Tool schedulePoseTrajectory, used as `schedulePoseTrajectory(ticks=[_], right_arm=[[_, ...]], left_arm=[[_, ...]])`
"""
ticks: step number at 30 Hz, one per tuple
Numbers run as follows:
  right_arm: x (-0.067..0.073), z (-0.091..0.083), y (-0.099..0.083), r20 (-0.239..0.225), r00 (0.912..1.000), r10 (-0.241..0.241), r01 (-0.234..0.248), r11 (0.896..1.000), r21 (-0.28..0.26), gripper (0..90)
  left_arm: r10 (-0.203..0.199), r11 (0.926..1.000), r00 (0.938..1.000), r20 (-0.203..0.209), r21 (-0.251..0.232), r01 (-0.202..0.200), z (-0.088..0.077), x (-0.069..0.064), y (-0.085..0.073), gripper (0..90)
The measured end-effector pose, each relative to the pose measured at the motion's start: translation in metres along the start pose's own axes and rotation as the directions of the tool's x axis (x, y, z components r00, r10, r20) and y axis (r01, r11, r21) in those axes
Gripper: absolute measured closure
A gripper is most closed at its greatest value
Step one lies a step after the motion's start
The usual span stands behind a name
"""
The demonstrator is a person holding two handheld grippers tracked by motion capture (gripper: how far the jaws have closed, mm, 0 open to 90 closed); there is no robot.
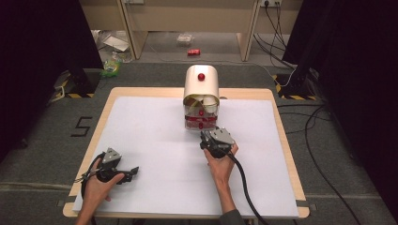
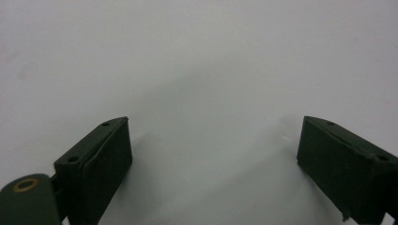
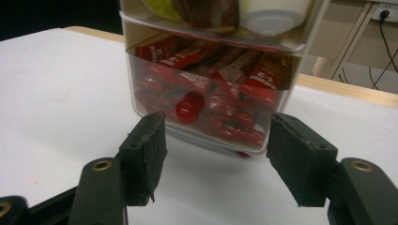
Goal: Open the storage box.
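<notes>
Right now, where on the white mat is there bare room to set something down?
The white mat lies bare between the left gripper and the cream drawer cabinet with red knobs, also right of the right gripper. It is crowded just before the cabinet's clear bottom drawer of red packets, where the right gripper's open jaws stand.

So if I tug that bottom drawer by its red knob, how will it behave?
The bottom drawer looks like stiff clear plastic, so it should probably slide out without flexing. It is packed with red packets, so expect some weight. The red knob is small, rounded and glossy; the right gripper, open just before it, may slip off.
</notes>
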State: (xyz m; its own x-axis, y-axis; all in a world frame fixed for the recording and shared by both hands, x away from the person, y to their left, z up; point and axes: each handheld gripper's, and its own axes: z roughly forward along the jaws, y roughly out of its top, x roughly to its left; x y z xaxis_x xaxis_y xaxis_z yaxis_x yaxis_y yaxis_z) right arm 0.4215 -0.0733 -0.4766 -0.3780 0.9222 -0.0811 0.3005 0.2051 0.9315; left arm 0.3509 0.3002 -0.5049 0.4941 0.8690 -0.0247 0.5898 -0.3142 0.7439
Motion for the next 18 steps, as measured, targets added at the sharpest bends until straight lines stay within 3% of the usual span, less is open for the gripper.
schedulePoseTrajectory(ticks=[4,8,11,18], right_arm=[[0.007,0.005,0.000,0.001,1.0000,0.009,-0.009,1.000,-0.018,43.2],[0.016,0.011,-0.001,0.020,0.9978,0.063,-0.062,0.997,-0.047,47.4],[0.019,0.015,-0.002,0.020,0.9970,0.075,-0.074,0.996,-0.051,49.1],[0.028,0.028,-0.004,0.046,0.9975,0.053,-0.053,0.999,-0.003,54.5]], left_arm=[[0.000,1.0000,1.0000,0.000,0.000,0.000,0.000,0.000,0.000,9.7],[0.001,1.0000,1.0000,0.001,-0.001,-0.001,0.000,0.000,0.000,9.7],[0.001,1.0000,1.0000,0.000,-0.001,-0.001,0.000,0.000,0.000,9.7],[0.001,1.0000,1.0000,0.001,-0.001,-0.001,0.000,0.000,0.000,9.7]])
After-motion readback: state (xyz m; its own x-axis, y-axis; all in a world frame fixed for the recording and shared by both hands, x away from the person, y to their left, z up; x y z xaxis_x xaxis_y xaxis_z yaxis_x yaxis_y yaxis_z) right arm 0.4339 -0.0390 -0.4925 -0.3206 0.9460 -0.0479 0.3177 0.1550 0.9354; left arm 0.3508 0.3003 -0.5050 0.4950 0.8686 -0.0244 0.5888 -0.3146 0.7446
